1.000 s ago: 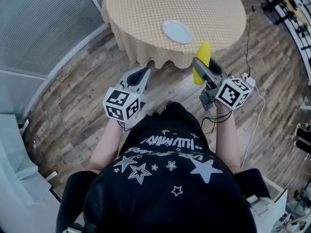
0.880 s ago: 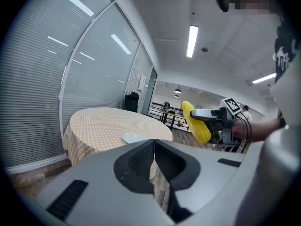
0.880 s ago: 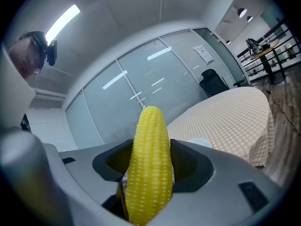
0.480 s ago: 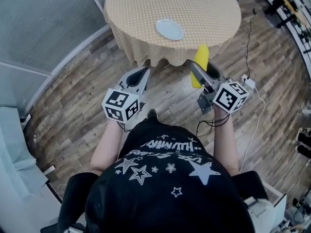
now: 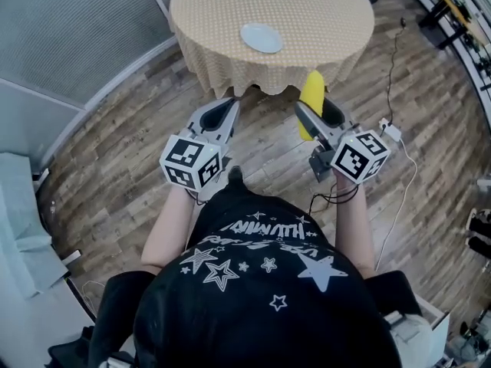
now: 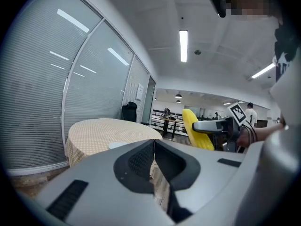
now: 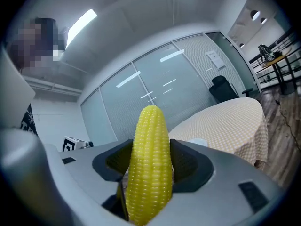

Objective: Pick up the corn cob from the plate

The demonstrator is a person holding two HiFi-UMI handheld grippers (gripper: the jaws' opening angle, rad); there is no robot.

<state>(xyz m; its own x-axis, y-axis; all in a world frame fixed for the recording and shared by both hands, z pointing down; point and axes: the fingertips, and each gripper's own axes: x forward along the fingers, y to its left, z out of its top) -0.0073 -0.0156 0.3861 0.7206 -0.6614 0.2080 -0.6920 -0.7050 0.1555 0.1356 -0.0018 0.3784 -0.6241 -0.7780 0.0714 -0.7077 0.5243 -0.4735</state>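
The corn cob (image 7: 149,168) is clamped between the jaws of the right gripper (image 5: 316,115), its long axis upright and its tip upward. It is held well clear of the bare plate (image 5: 261,37), on the person's side of it. The left gripper (image 5: 222,116), about as far from the plate, is closed on nothing. The cob's lower end is hidden behind the jaws; in the gripper views the plate is only a pale sliver

A round counter (image 5: 307,14) draped in a tan dotted cloth with a scalloped hem stands on a wood-plank floor (image 5: 115,152). One pale plate (image 5: 261,37) lies on the cloth, toward the near edge. On the floor at right lies what looks like a white plug (image 5: 390,132) with its cable.
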